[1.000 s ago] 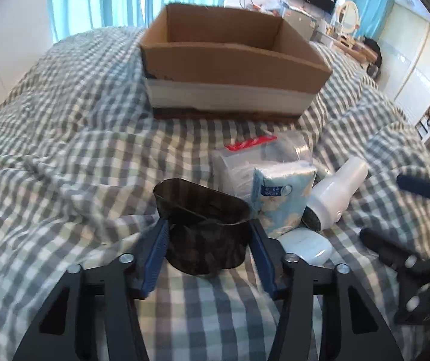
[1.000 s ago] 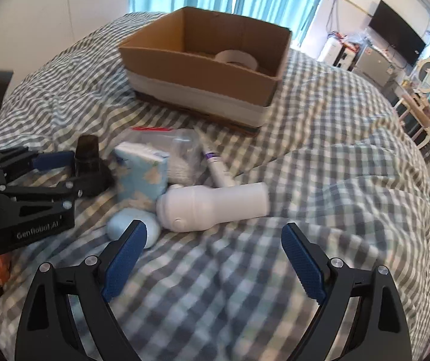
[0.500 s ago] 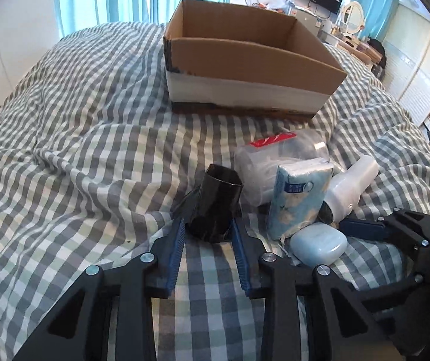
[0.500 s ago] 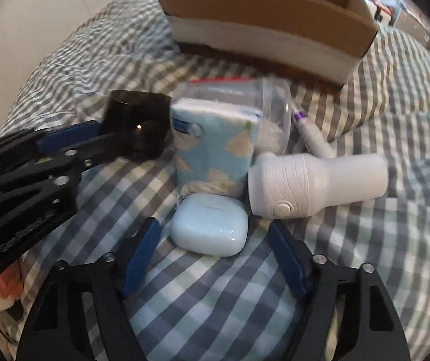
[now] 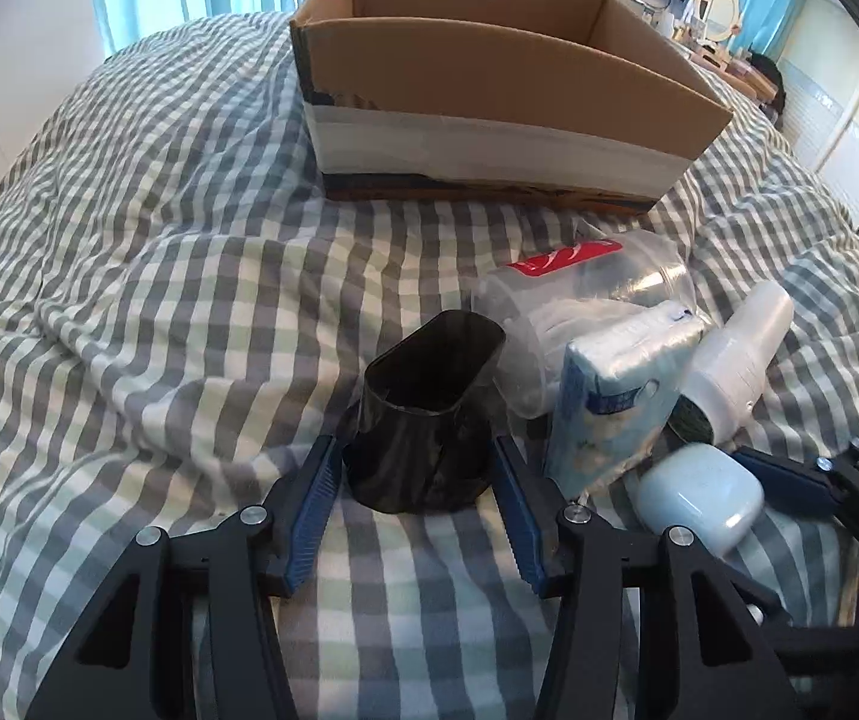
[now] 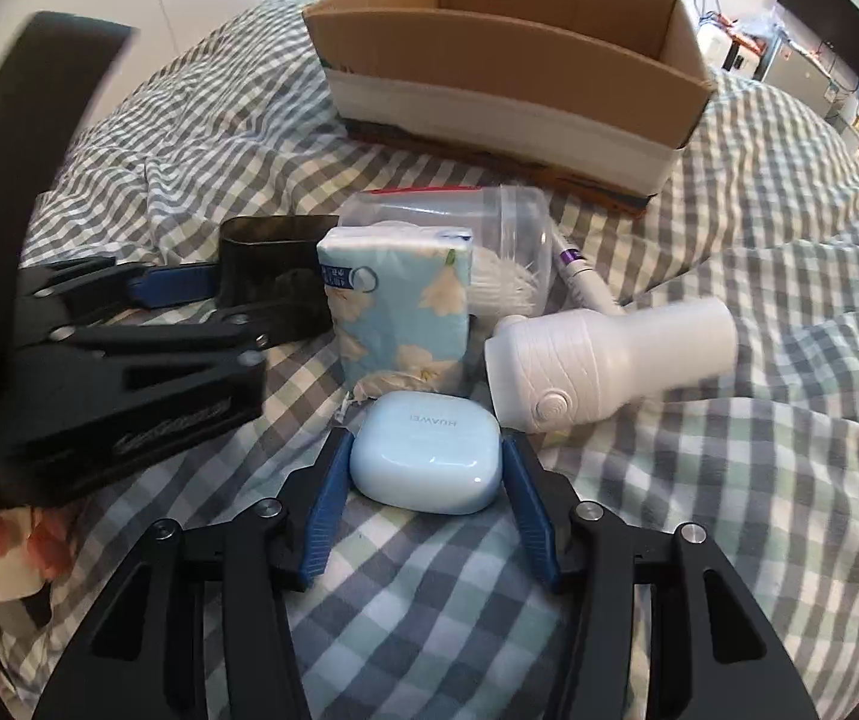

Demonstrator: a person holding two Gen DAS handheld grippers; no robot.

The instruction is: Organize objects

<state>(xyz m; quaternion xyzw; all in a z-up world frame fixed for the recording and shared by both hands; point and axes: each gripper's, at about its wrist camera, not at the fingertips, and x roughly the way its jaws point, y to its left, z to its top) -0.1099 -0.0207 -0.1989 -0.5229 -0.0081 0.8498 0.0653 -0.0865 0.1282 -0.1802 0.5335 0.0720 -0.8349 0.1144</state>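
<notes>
My left gripper (image 5: pixel 417 474) is shut on a black plastic nozzle (image 5: pixel 429 414) on the checked bedcover; both show in the right wrist view, nozzle (image 6: pixel 267 264) at left. My right gripper (image 6: pixel 426 462) is closed around a pale blue earbud case (image 6: pixel 426 459), pads touching its sides; the case (image 5: pixel 699 498) also shows in the left wrist view. Beside them lie a blue tissue pack (image 6: pixel 399 312), a white hair dryer (image 6: pixel 603 360), a clear plastic jar (image 6: pixel 489 240) and a white-and-purple pen (image 6: pixel 585 282). An open cardboard box (image 5: pixel 489 102) stands behind.
The checked bedcover (image 5: pixel 129 240) is rumpled, with folds at left. Curtains and a window are behind the box. A TV and furniture stand at the far right. The box's inside is hidden from both views.
The left gripper stays shut on the nozzle and the view has come closer to the box. The right gripper moved forward and closed onto the earbud case.
</notes>
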